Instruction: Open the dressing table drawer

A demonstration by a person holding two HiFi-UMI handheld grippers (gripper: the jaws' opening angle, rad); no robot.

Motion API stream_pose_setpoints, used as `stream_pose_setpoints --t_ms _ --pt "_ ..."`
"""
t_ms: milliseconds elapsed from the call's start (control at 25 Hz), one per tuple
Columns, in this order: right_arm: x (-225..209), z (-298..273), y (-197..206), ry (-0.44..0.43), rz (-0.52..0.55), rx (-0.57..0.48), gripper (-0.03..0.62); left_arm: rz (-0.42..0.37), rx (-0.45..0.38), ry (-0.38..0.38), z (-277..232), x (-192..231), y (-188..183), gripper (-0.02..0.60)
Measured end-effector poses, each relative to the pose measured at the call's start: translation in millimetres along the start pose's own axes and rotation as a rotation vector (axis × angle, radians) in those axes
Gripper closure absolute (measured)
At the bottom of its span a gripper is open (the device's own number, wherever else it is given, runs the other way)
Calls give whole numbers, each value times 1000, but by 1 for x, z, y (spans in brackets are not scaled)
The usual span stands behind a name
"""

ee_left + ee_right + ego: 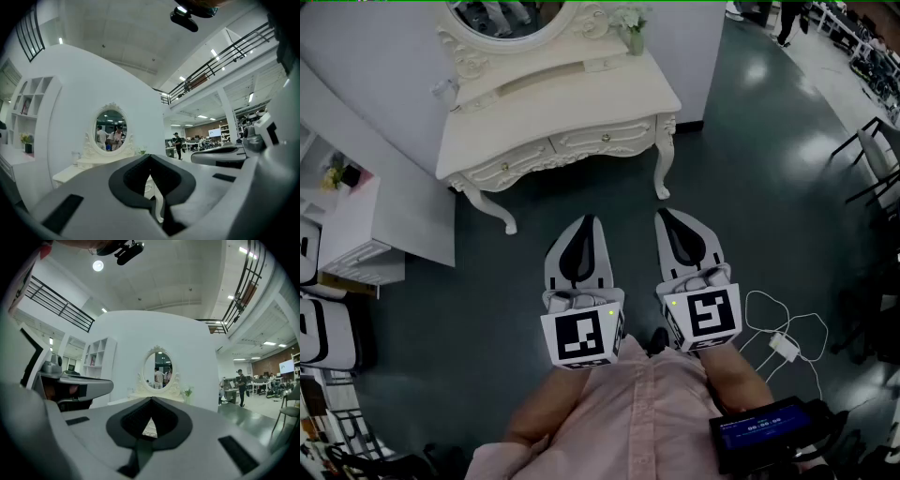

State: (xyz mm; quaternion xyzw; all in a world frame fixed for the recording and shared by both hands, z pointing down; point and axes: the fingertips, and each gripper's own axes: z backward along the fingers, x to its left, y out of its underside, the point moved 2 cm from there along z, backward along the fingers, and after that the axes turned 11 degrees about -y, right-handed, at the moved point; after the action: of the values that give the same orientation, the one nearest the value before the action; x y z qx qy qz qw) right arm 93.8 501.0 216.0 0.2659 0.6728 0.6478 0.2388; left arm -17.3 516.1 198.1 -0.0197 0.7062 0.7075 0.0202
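The cream dressing table point(553, 103) stands ahead against the white wall, with an oval mirror point(511, 19) on top. Its front holds two shut drawers, one on the left point(508, 170) and one on the right point(605, 138), each with a small knob. My left gripper point(586, 220) and right gripper point(667, 214) are held level side by side, well short of the table, pointing at it. Both are shut with nothing held. In the left gripper view the left gripper point(150, 157) frames a table leg; in the right gripper view the mirror point(159, 371) shows above the right gripper point(151, 399).
A white shelf unit point(356, 225) stands to the left of the table. White cables and an adapter point(783, 345) lie on the dark floor at the right. A chair point(877, 159) is at the far right. A small plant vase point(635, 37) sits on the tabletop.
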Motion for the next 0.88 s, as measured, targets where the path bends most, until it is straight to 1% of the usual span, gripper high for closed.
stream_pose_setpoints --t_ms 160,480,680,880 --pt "-2 4 3 8 -10 -7 576 -4 -2 0 2 -4 2 560" --pt "-17 29 2 -19 -31 -42 575 -19 8 -14 11 -33 1 560" --pt "-30 41 7 -40 -19 -26 574 -27 11 -29 14 -53 2 560" --pt "-45 49 21 -32 -54 -8 574 -36 34 -34 17 -68 12 560"
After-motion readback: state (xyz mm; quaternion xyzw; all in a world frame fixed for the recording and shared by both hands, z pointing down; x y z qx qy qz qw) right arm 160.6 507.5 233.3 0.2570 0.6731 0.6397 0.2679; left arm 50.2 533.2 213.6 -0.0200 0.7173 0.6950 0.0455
